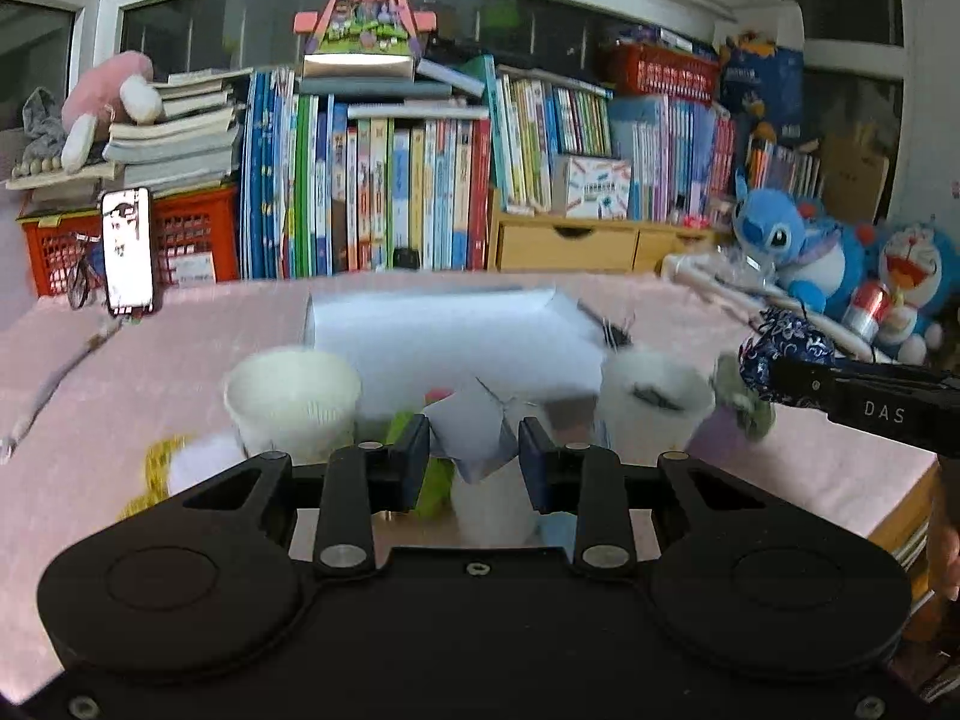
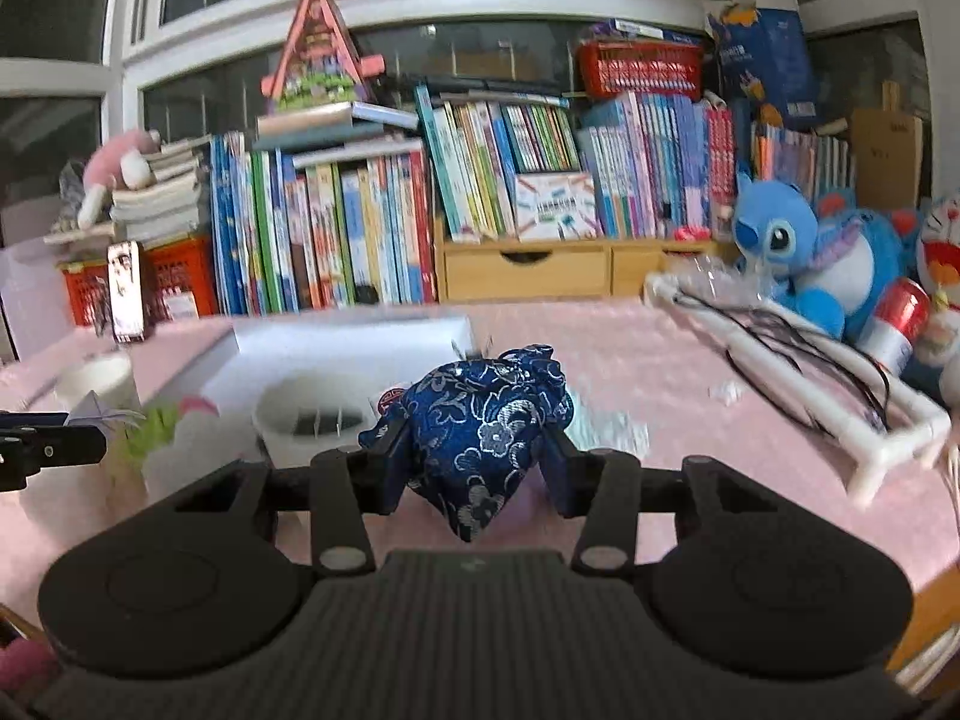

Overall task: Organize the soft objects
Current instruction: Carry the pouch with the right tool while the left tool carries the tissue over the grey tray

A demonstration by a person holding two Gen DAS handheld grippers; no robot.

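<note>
My left gripper [image 1: 474,451] is shut on a pale folded paper crane [image 1: 465,420], held up above a small white cup [image 1: 492,510]. In the right wrist view the same crane [image 2: 90,411] shows at the far left, at the tip of the left gripper [image 2: 99,435]. My right gripper [image 2: 474,462] is shut on a dark blue brocade pouch [image 2: 486,414] with a silver flower pattern, and the pouch hangs clear of the pink tablecloth. From the left wrist view the pouch [image 1: 780,348] sits at the right, pinched by the right gripper [image 1: 774,372].
Two white cups [image 1: 294,402] [image 1: 657,402] stand in front of a white box [image 1: 444,330]. Green [image 1: 435,480] and yellow [image 1: 159,462] soft bits lie near the left gripper. A white tube frame [image 2: 780,372], blue plush toys [image 2: 780,240], a phone [image 1: 127,252] and rows of books line the table's edges.
</note>
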